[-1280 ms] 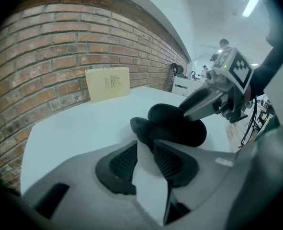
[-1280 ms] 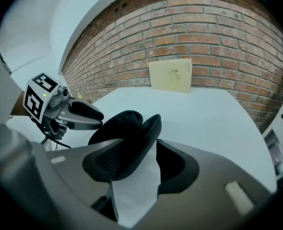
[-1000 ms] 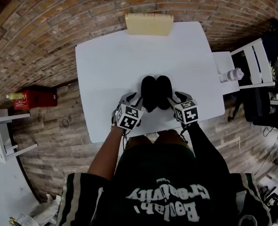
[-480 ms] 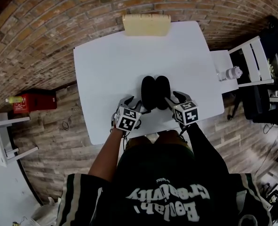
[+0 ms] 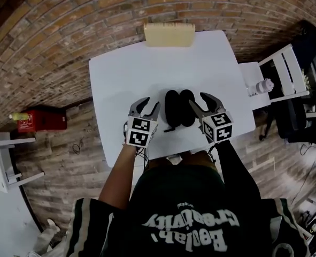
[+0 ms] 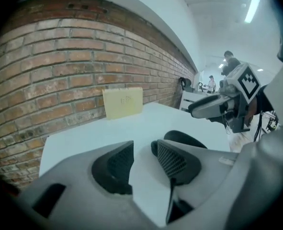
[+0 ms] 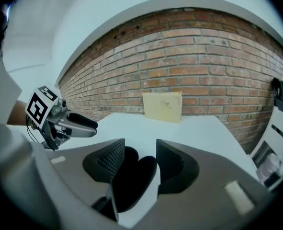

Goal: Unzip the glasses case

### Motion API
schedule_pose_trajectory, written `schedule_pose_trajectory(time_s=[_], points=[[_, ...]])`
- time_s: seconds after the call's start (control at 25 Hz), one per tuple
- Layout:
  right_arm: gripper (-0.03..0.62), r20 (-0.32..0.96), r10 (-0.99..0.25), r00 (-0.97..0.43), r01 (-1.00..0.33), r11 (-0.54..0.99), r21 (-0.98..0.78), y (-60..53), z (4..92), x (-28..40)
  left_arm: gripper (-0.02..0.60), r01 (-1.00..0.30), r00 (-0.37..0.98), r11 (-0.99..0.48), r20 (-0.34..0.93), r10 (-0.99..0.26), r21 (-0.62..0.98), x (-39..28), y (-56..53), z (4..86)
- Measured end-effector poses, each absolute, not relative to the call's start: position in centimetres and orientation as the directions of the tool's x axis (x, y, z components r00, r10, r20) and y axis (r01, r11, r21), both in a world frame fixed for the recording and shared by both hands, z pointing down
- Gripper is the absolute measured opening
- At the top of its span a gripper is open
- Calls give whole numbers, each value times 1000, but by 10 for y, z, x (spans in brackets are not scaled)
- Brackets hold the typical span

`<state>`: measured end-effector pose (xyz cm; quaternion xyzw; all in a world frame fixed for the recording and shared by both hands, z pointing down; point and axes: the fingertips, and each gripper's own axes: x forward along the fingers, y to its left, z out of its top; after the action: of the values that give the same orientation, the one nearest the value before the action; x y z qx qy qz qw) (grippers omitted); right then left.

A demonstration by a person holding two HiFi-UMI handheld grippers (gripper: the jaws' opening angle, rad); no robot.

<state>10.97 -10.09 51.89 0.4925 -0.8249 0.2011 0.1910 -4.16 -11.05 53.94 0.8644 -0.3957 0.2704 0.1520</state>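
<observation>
Glasses case [image 5: 179, 107] sits on the white table [image 5: 147, 63], a bit nearer the person's edge than the middle, spread into two black rounded halves side by side & touching. L gripper [image 5: 146, 107] hangs just left of the case and R gripper [image 5: 203, 103] just right of it, both above the tabletop w/ tips aimed away from the person and tilted down; neither touches the case. L jaws are apart and have just been opening: in the left gripper view only bare table shows btwn the ribbed pads [image 6: 172, 158], w/ the case off to the right behind the right-hand jaw. R jaws are also apart and have been opening too: in the right gripper view the case shows thru the gap, lying on the table beyond the pads, which don't press on it, so nothing is gripped. Each gripper's marker cube faces up in the head view. At the table's far edge a pale yellow block [image 5: 169, 34] stands against the brick wall [image 5: 51, 47]. Off the table's right side is a white rack [image 5: 286, 71] w/ a small white bottle [image 5: 263, 85] near it; a red box [image 5: 40, 119] lies on the wood floor [image 5: 77, 159] at left.
</observation>
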Motion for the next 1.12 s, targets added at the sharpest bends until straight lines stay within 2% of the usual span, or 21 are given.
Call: schedule_pose_trajectory(time_s=[0.4, 0.68, 1.12], points=[[219, 285, -875, -391, -916, 400, -28, -124, 391, 114, 167, -790, 587, -612, 342, -734, 40, -51, -145, 414], [218, 167, -921, -352, -930, 364, 45, -116, 330, 117, 170, -780, 617, -625, 126, -777, -31, -52, -150, 316], [202, 39, -952, -305, -944, 307, 117, -90, 272, 116, 173, -778, 625, -620, -12, -781, -102, -58, -129, 254]])
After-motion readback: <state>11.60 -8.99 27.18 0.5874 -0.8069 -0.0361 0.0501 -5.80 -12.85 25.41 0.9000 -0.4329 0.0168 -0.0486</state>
